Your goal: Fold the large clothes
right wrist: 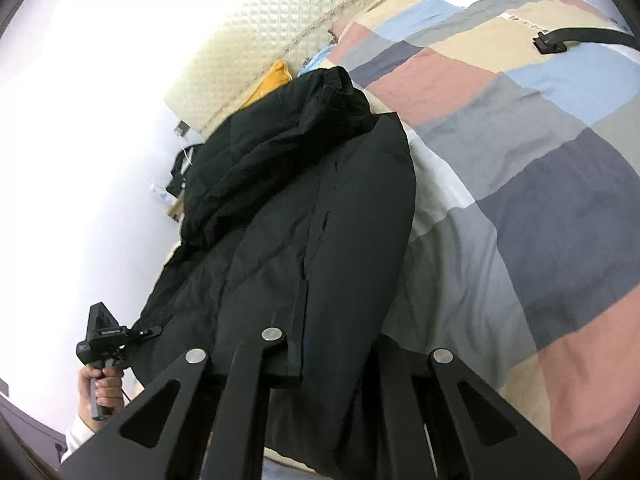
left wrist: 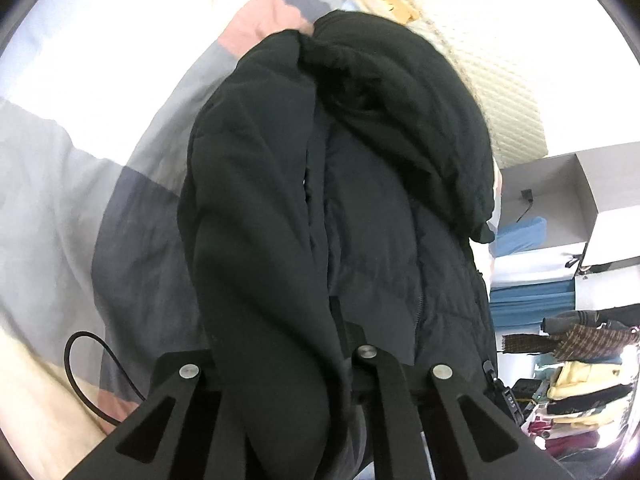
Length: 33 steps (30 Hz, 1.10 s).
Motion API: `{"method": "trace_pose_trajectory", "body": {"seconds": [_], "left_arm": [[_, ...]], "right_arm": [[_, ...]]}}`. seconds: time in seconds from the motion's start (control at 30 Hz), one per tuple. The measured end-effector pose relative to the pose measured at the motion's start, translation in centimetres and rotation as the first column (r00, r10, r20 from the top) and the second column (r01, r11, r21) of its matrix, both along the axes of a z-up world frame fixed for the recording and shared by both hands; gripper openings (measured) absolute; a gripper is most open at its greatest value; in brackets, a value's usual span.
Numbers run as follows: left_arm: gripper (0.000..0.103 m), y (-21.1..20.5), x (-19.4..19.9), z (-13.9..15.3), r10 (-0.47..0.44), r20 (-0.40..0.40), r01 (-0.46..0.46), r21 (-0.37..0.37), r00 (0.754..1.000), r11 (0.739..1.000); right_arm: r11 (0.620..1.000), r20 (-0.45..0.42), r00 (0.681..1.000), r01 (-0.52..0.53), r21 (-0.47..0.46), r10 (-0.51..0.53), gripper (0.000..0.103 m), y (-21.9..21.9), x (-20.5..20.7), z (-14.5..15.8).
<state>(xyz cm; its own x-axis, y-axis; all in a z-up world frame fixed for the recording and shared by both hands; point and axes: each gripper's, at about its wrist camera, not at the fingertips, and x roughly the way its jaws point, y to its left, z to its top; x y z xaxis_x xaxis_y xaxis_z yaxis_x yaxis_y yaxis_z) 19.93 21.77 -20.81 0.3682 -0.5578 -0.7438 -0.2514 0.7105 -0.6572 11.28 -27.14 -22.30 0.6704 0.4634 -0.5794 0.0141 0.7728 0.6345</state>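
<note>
A large black padded hooded coat (left wrist: pixel 340 184) stretches away from me over the patchwork quilt, hood at the far end. My left gripper (left wrist: pixel 304 344) is shut on the coat's near hem, the cloth bunched between its fingers. In the right wrist view the same coat (right wrist: pixel 304 208) lies along the bed's left edge. My right gripper (right wrist: pixel 332 344) is shut on its near hem fold. The left gripper (right wrist: pixel 100 340) also shows there, held in a hand at the coat's left side; its fingertips are hidden by cloth.
The bed is covered by a patchwork quilt (right wrist: pixel 520 152) in pink, grey, blue and beige. A quilted cream headboard (right wrist: pixel 256 40) stands beyond. A black cable (left wrist: pixel 92 380) lies on the quilt. Stacked clothes (left wrist: pixel 576 392) and a white shelf (left wrist: pixel 580 192) are at the right.
</note>
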Motion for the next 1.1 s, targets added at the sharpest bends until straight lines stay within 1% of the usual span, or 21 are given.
{"method": "trace_pose_trajectory", "body": {"seconds": [0.1,0.17,0.23,0.33,0.4,0.5,0.63,0.7,0.77,0.8,0.9,1.0,1.1], "left_arm": [[0.009,0.6,-1.0,1.6,0.005,0.025,-0.005,-0.004,1.0,1.0],[0.008,1.2,-1.7,2.8,0.017,0.05,-0.016,-0.016,0.999,1.0],[0.008,1.6,-2.9,4.9,0.04,0.095,-0.037,-0.035,0.995,0.999],[0.007,2.9,-4.6,7.6,0.061,0.137,-0.053,-0.061,0.989,0.997],[0.007,3.3,-5.6,9.3,0.059,0.157,-0.05,-0.061,0.986,0.997],[0.007,3.4,-7.5,12.0,0.041,0.181,-0.035,-0.037,0.983,0.999],[0.007,3.2,-9.8,14.8,0.035,0.201,-0.028,-0.037,0.979,0.999],[0.007,3.1,-11.2,16.4,0.029,0.23,-0.021,-0.04,0.973,0.999],[0.007,3.0,-12.5,17.6,0.045,0.269,-0.029,-0.062,0.962,0.998],[0.007,3.2,-13.6,18.6,0.065,0.296,-0.043,-0.081,0.953,0.996],[0.007,3.7,-15.3,20.2,0.105,0.33,-0.064,-0.134,0.938,0.989],[0.007,3.9,-16.7,22.0,0.103,0.372,-0.055,-0.137,0.923,0.989],[0.007,3.8,-17.5,23.4,0.104,0.388,-0.056,-0.133,0.916,0.99]], "right_arm": [[1.0,0.027,1.0,0.001,0.013,-0.002,0.007,-0.1,-0.9,0.9],[0.999,0.051,0.999,-0.001,0.04,-0.001,0.007,-0.6,-1.6,1.7],[0.997,0.081,0.997,-0.003,0.073,-0.003,0.007,-1.0,-2.4,2.6],[0.994,0.123,0.992,-0.006,0.107,-0.008,0.007,-1.3,-3.7,4.3],[0.992,0.154,0.988,-0.011,0.125,-0.008,0.007,-1.5,-4.5,5.5],[0.985,0.21,0.978,-0.018,0.169,-0.018,0.007,-2.0,-6.0,7.6],[0.978,0.265,0.964,-0.027,0.209,-0.03,0.007,-2.5,-8.1,10.0],[0.975,0.3,0.953,-0.038,0.22,-0.031,0.007,-2.7,-9.3,11.5],[0.967,0.329,0.943,-0.04,0.251,-0.046,0.007,-3.0,-10.6,12.5],[0.959,0.354,0.933,-0.042,0.28,-0.062,0.007,-3.1,-11.3,13.3],[0.955,0.4,0.912,-0.04,0.293,-0.084,0.007,-2.9,-12.7,15.4],[0.96,0.435,0.896,-0.042,0.278,-0.087,0.007,-2.9,-13.6,17.4],[0.96,0.442,0.892,-0.036,0.278,-0.095,0.007,-3.1,-13.6,18.5]]}}
